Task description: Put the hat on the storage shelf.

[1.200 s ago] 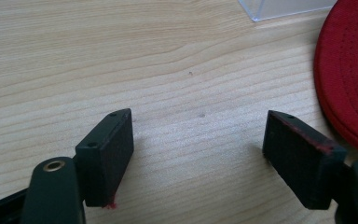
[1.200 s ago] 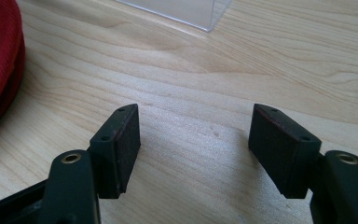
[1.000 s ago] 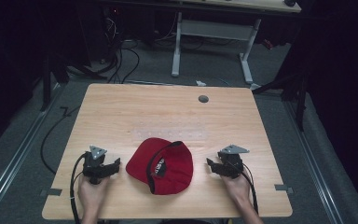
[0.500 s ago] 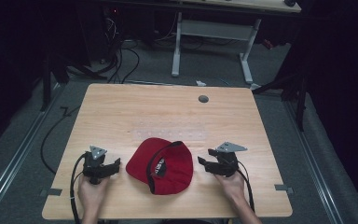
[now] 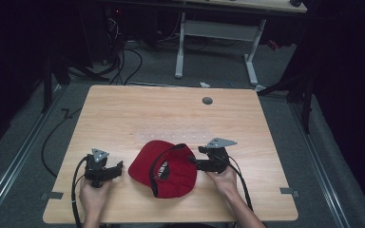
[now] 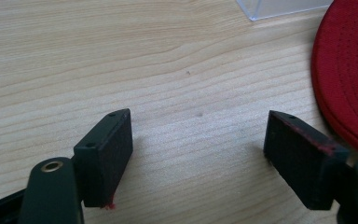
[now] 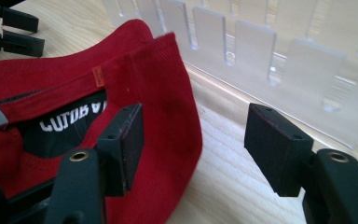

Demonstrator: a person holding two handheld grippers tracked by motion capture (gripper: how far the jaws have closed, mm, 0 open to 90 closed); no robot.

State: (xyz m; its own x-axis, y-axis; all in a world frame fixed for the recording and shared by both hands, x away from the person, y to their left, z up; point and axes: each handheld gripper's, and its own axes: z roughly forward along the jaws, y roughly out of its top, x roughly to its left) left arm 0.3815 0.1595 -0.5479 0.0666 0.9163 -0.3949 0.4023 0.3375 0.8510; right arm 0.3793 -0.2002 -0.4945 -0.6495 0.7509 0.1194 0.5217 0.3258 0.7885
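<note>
A red cap [image 5: 171,168] lies upside down near the front of the wooden table [image 5: 123,109], its black lining and white lettering facing up. My right gripper [image 5: 196,156] is at the cap's right edge. Its jaws have just been opening. In the right gripper view the right gripper [image 7: 193,140] straddles the cap's rim [image 7: 168,93], one jaw over the lining and one over bare wood, neither pad pressing. My left gripper [image 5: 118,167] rests left of the cap, open and apart from it. Between the left gripper's [image 6: 198,154] jaws is only wood, with the cap's brim [image 6: 349,79] at the right.
A clear slotted acrylic rack [image 7: 261,56] stands just behind the cap, faint in the high view [image 5: 171,134]. A round grommet hole [image 5: 207,100] sits near the table's far edge. Another desk's white legs [image 5: 180,47] and floor cables [image 5: 123,57] lie beyond.
My right gripper has moved left to the cap's edge and risen slightly, its jaws wider apart. The left gripper and the cap have stayed put.
</note>
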